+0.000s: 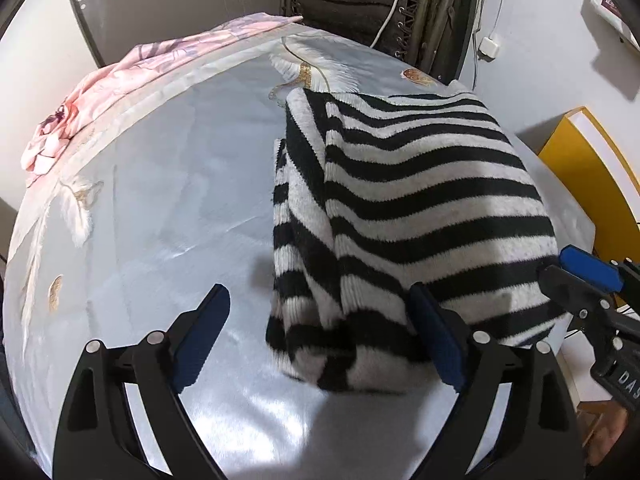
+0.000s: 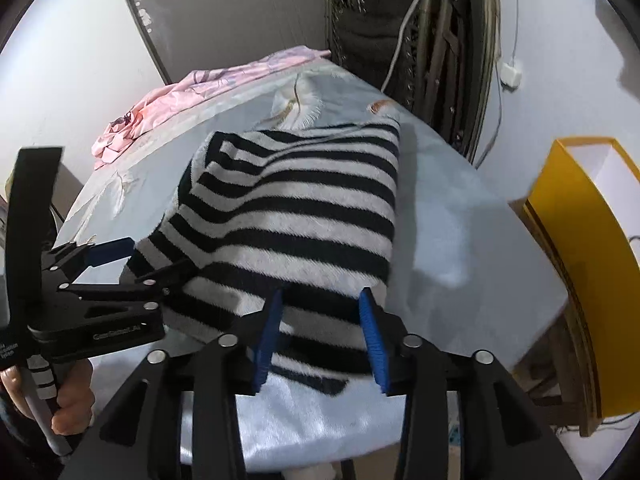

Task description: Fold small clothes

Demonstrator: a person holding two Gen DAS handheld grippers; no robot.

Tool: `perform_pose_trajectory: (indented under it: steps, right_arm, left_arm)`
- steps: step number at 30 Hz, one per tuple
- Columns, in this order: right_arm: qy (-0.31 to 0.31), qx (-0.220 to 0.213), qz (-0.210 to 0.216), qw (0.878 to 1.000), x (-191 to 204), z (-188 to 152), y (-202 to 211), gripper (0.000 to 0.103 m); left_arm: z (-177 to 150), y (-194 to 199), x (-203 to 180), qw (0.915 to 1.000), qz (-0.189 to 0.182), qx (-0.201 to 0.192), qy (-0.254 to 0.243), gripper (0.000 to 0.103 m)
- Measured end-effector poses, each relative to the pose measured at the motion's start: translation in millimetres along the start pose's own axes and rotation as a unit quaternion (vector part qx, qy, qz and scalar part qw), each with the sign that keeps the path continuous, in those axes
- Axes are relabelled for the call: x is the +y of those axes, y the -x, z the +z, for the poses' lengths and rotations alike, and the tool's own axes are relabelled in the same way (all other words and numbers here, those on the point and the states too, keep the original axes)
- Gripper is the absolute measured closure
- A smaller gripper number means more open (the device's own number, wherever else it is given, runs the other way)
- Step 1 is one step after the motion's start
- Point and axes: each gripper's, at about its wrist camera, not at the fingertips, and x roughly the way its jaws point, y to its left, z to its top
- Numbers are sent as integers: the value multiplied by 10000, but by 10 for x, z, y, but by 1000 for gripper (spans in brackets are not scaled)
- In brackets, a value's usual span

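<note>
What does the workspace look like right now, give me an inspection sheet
Surface: table under a pale blue satin cloth with feather print.
Job's things: striped sweater, folded, sleeve laid along its left edge.
Clutter: pink floral fabric bunched at the far left edge.
Grippers: left gripper open, straddling the sweater's near corner; right gripper open over the near hem.
Cables: white cable on the folded chair; wall plug.
Surroundings: yellow box, grey door.

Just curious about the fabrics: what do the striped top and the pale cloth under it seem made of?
The striped top looks like a soft, fuzzy knit, perhaps wool or acrylic, with ribbed edges. The pale cloth looks like smooth satin-type fabric, judging by its sheen.
</note>
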Motion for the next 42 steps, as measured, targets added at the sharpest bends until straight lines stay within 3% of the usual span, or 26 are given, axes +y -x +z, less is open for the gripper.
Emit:
perform_pose_trajectory:
  steps: [4,9,15,22,27,34,42]
  right_arm:
    - [-125,128,93,9998,-77,-53,17,59]
    - [-59,71,88,9999,-48,-79,119,45]
    - [171,-120,-37,9998,25,-70,308,31]
    - [322,-283,-159,9990,49,-63,528,29]
    - [302,-438,-227,9983,16,-24,739,22]
    - [347,-553,-271,9975,24,6,996,12]
    - [153,-503,-140,9985,-36,-41,1097,8]
  left_arm:
    - [-94,110,-45,10000,87,-24,9,13]
    - [-228,250,-142,9993,307,-170,-137,12]
    - [-273,463,-222,9989,249,-307,-249,12]
    - [-250,753,-270,9964,466,-614,-367,11]
    - [-138,1016,-192,9953,542,-773,-190,7]
    - [-14,1384,-197,9938,519,-983,-17,5]
    - [-218,1598,-328,9933,331,-1094,140,5]
